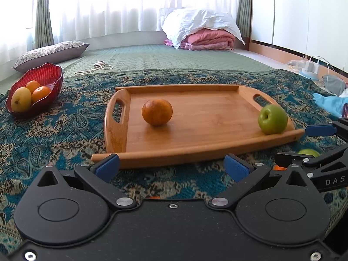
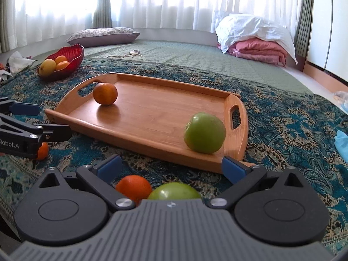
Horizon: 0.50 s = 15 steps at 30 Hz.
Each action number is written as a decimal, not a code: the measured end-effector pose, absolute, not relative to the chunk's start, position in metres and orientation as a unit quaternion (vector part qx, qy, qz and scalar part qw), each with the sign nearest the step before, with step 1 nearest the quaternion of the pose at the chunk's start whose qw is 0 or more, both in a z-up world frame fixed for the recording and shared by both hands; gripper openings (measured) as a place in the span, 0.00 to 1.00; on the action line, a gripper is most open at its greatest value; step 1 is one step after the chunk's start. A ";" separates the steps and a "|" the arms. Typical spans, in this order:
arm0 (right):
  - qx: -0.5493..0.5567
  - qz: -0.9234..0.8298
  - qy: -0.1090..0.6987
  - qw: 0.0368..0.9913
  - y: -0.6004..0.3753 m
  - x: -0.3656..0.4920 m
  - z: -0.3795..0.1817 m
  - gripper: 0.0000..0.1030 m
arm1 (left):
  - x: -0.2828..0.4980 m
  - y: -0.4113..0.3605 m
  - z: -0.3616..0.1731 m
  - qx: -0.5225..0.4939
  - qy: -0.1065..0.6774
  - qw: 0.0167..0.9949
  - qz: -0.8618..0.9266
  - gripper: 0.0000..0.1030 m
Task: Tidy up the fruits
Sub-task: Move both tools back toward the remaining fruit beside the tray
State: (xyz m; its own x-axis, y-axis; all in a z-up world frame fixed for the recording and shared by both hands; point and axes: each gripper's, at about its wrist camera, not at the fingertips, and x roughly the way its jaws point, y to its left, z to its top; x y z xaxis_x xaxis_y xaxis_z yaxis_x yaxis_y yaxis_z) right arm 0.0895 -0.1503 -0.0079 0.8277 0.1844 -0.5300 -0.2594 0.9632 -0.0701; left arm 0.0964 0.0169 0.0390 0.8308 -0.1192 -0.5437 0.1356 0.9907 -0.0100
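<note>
Tool (image 1: 171, 165) over patterned blanket (image 1: 65, 134), curtained room

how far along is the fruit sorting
Partly done, it seems. An orange and a green apple sit on the wooden tray; the red bowl holds three fruits. Nothing is in hand: left gripper and right gripper are open and empty. Left: another orange and green apple on the blanket.

We are seeing an orange (image 1: 157, 112) and a green apple (image 1: 272, 119) sitting apart on the wooden tray (image 1: 208, 130), three more fruits lying in the red bowl (image 1: 46, 74).
</note>
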 end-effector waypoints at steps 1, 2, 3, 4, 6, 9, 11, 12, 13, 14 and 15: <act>-0.073 0.117 0.266 0.954 -0.149 0.086 -0.009 1.00 | 0.095 0.017 0.038 0.014 0.285 0.956 -0.067 1.00; -0.075 0.117 0.263 0.955 -0.149 0.083 -0.010 1.00 | 0.093 0.018 0.037 0.013 0.286 0.956 -0.066 1.00; -0.077 0.118 0.260 0.955 -0.148 0.080 -0.011 1.00 | 0.091 0.019 0.036 0.011 0.288 0.955 -0.066 1.00; -0.078 0.118 0.258 0.956 -0.147 0.077 -0.012 1.00 | 0.089 0.020 0.034 0.010 0.289 0.955 -0.065 1.00; -0.080 0.118 0.256 0.956 -0.147 0.071 -0.014 1.00 | 0.086 0.022 0.032 0.007 0.290 0.955 -0.062 1.00; -0.080 0.116 0.255 0.956 -0.147 0.065 -0.017 1.00 | 0.080 0.023 0.028 0.006 0.291 0.955 -0.059 1.00; -0.081 0.114 0.258 0.956 -0.148 0.063 -0.020 1.00 | 0.077 0.024 0.026 0.005 0.293 0.954 -0.058 1.00; -0.081 0.113 0.260 0.956 -0.149 0.062 -0.021 1.00 | 0.075 0.024 0.025 0.004 0.294 0.954 -0.057 1.00; -0.081 0.112 0.262 0.955 -0.149 0.061 -0.022 1.00 | 0.074 0.025 0.023 0.004 0.295 0.954 -0.056 1.00; -0.081 0.111 0.265 0.954 -0.150 0.061 -0.024 1.00 | 0.074 0.025 0.022 0.004 0.297 0.953 -0.056 1.00; -0.081 0.111 0.267 0.954 -0.151 0.060 -0.025 1.00 | 0.073 0.026 0.021 0.004 0.299 0.953 -0.056 1.00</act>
